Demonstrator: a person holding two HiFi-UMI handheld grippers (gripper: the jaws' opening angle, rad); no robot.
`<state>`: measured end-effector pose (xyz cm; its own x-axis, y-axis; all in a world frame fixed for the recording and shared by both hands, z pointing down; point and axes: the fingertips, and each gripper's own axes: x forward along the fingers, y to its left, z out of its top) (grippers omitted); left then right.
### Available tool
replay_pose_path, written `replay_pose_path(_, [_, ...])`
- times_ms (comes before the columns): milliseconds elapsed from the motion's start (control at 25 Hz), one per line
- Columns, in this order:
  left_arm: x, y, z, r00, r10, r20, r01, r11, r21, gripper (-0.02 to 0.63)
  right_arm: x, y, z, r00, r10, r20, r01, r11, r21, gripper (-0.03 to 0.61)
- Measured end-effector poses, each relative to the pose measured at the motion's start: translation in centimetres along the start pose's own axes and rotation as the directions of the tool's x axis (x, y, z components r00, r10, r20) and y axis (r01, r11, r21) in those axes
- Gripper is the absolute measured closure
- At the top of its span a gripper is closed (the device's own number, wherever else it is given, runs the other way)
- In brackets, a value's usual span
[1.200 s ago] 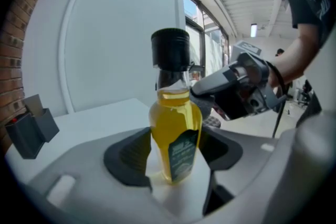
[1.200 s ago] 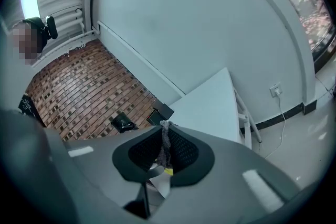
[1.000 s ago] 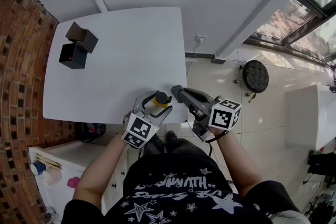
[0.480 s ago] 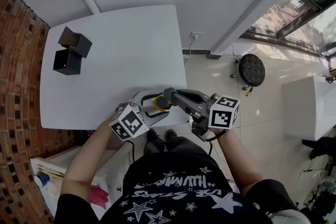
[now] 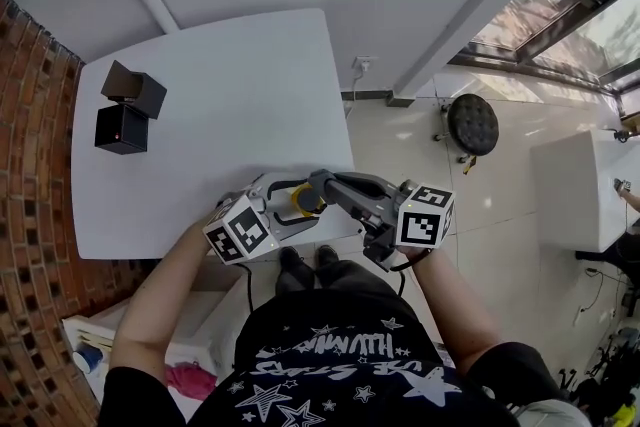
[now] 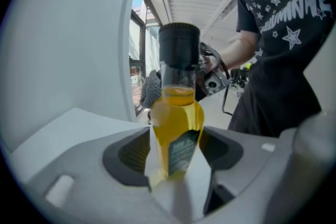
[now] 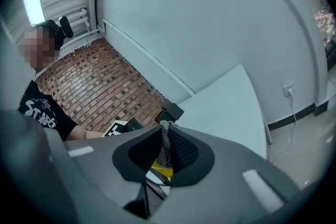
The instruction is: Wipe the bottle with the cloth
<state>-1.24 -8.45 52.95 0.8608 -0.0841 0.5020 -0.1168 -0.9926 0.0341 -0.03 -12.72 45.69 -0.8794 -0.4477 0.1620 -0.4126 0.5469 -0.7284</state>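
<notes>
Two grippers were in my hands, and both were busy. My left gripper was pinching the bottle low on its sides. The yellow stuff inside and the black cap stuck out past the jaws. My right gripper had its jaws pressed together on a thin strip of grey cloth. The cloth sat right at the bottle, just past my right jaws. I think it was touching, but I could not be sure.

To wipe well, I thought I should keep the left pinch firm and rub the cloth along the sides with soft pushes. I should also turn the bottle to reach all round. Pushing too hard might knock it loose.

Both grippers hung at the near edge of the white table. Ahead of them the top was bare, with two black boxes far off to the left. To the right was only floor, with a round stool well away.
</notes>
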Motion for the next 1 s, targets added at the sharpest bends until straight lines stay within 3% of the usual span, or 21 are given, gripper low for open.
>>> replay_pose_path(280, [-1.6, 0.5, 0.5, 0.991, 0.121, 0.057, -0.116, 0.99, -0.079, 0.307, 0.0, -0.2, -0.1, 0.999, -0.021, 0.036, 0.02, 0.999, 0.032, 0.54])
replay_pose_path(520, [-3.6, -0.2, -0.5, 0.966, 0.248, 0.077, -0.23, 0.955, -0.186, 0.304, 0.0, -0.9, -0.6, 0.998, -0.043, 0.049, 0.039, 0.997, 0.07, 0.54])
replay_pose_path(640, [-4.3, -0.4, -1.0, 0.943, 0.322, 0.088, -0.287, 0.917, -0.278, 0.304, 0.1, -1.9, -1.5, 0.997, -0.059, 0.04, 0.055, 0.993, 0.102, 0.54])
replay_pose_path(800, [-5.4, -0.6, -1.0, 0.903, 0.418, 0.102, -0.34, 0.838, -0.427, 0.304, 0.4, -3.5, -3.0, 0.997, -0.078, 0.018, 0.074, 0.987, 0.145, 0.54])
replay_pose_path(1000, [-7.1, 0.5, -0.6, 0.832, 0.543, 0.118, -0.412, 0.745, -0.525, 0.305, 1.3, -5.9, -4.6, 0.995, -0.099, -0.018, 0.1, 0.979, 0.175, 0.54])
